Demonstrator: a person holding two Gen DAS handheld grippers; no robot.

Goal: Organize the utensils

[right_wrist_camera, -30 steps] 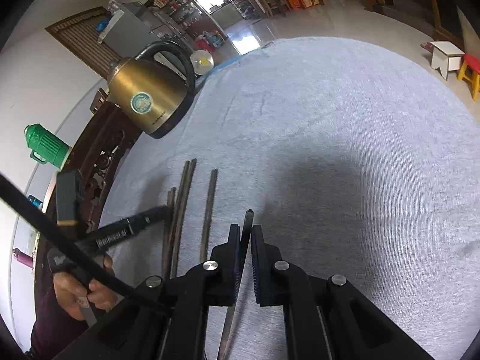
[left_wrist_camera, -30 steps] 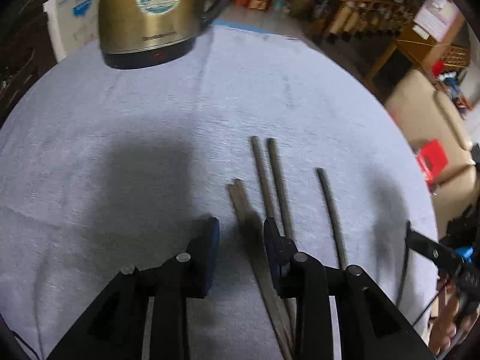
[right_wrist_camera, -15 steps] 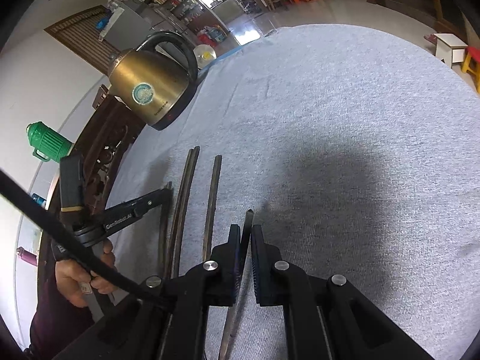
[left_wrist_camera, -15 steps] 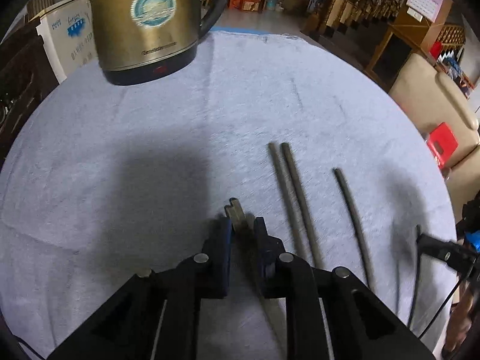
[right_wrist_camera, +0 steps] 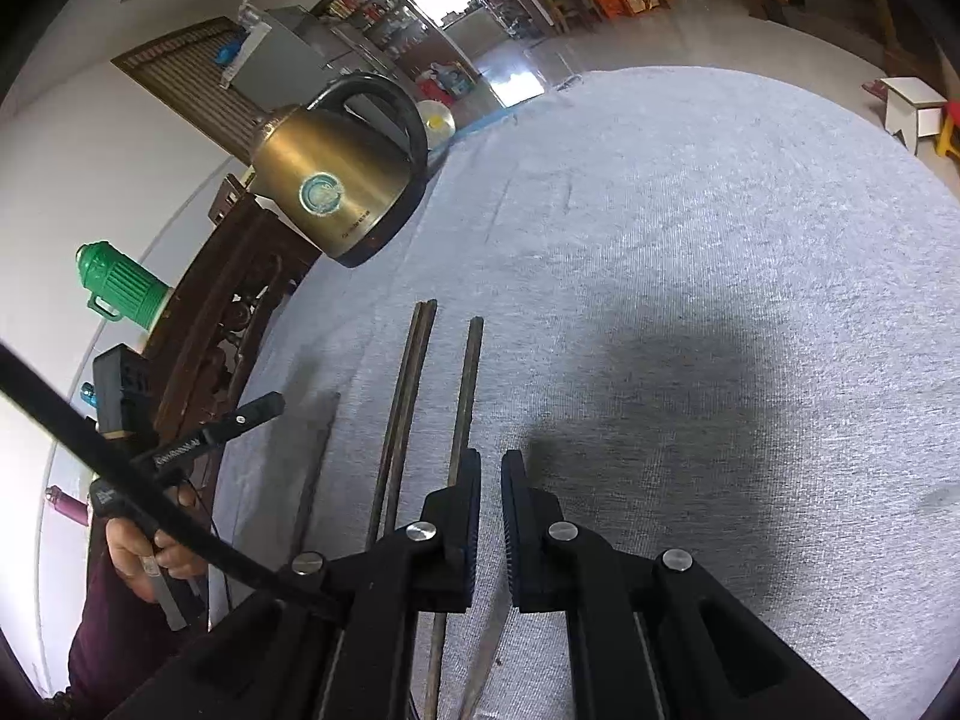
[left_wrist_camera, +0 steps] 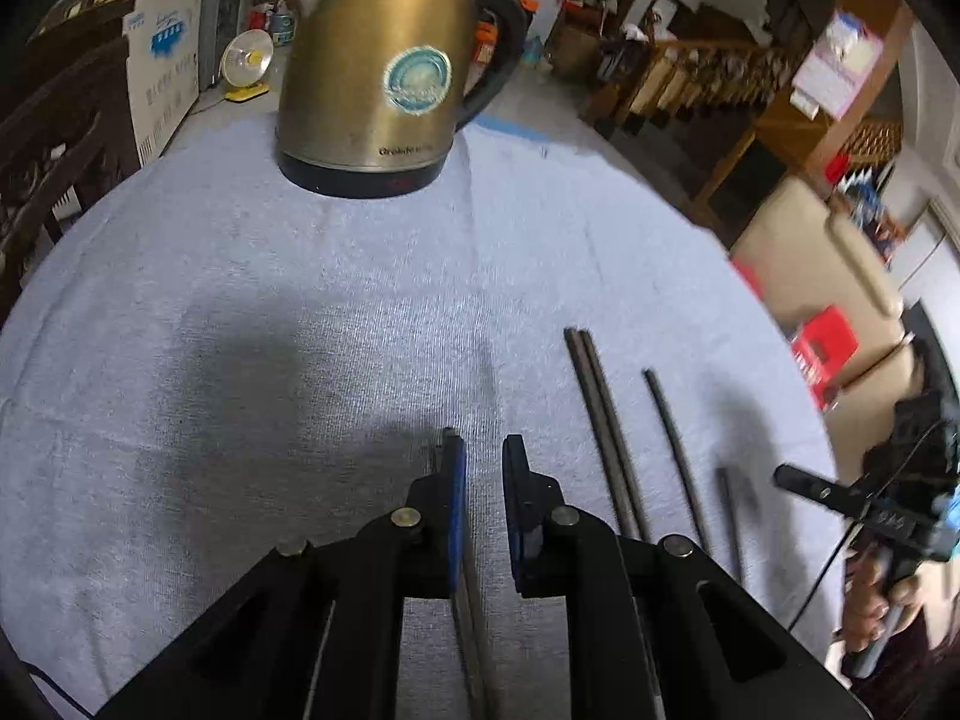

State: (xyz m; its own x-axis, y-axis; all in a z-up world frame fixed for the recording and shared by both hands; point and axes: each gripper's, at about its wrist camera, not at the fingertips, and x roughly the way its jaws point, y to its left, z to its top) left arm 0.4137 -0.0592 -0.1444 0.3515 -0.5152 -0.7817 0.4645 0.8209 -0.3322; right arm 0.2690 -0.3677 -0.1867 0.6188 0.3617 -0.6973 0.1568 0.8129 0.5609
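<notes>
Between the pads of my left gripper [left_wrist_camera: 483,468] sits a dark chopstick pair [left_wrist_camera: 465,618], its tip beside the left pad; the jaws are shut on it above the grey cloth [left_wrist_camera: 240,300]. Seen from the right wrist, that gripper [right_wrist_camera: 270,403] hovers at the left with its blurred sticks [right_wrist_camera: 318,462]. Another chopstick pair [left_wrist_camera: 606,432] [right_wrist_camera: 408,402] and a single chopstick [left_wrist_camera: 672,444] [right_wrist_camera: 468,384] lie on the cloth. My right gripper [right_wrist_camera: 491,474] [left_wrist_camera: 786,473] is shut on one chopstick [right_wrist_camera: 489,642], which shows only below the pads.
A brass electric kettle [left_wrist_camera: 372,78] [right_wrist_camera: 336,192] stands at the far side of the round table. Dark wooden furniture [right_wrist_camera: 228,312] and a green flask [right_wrist_camera: 120,288] are off the left edge. A sofa [left_wrist_camera: 840,276] and a red stool [left_wrist_camera: 825,348] lie beyond the right edge.
My left gripper closed on the leftmost chopstick pair and carried it up and to the left, away from the other sticks. The right gripper's chopstick tip no longer shows past its fingertips.
</notes>
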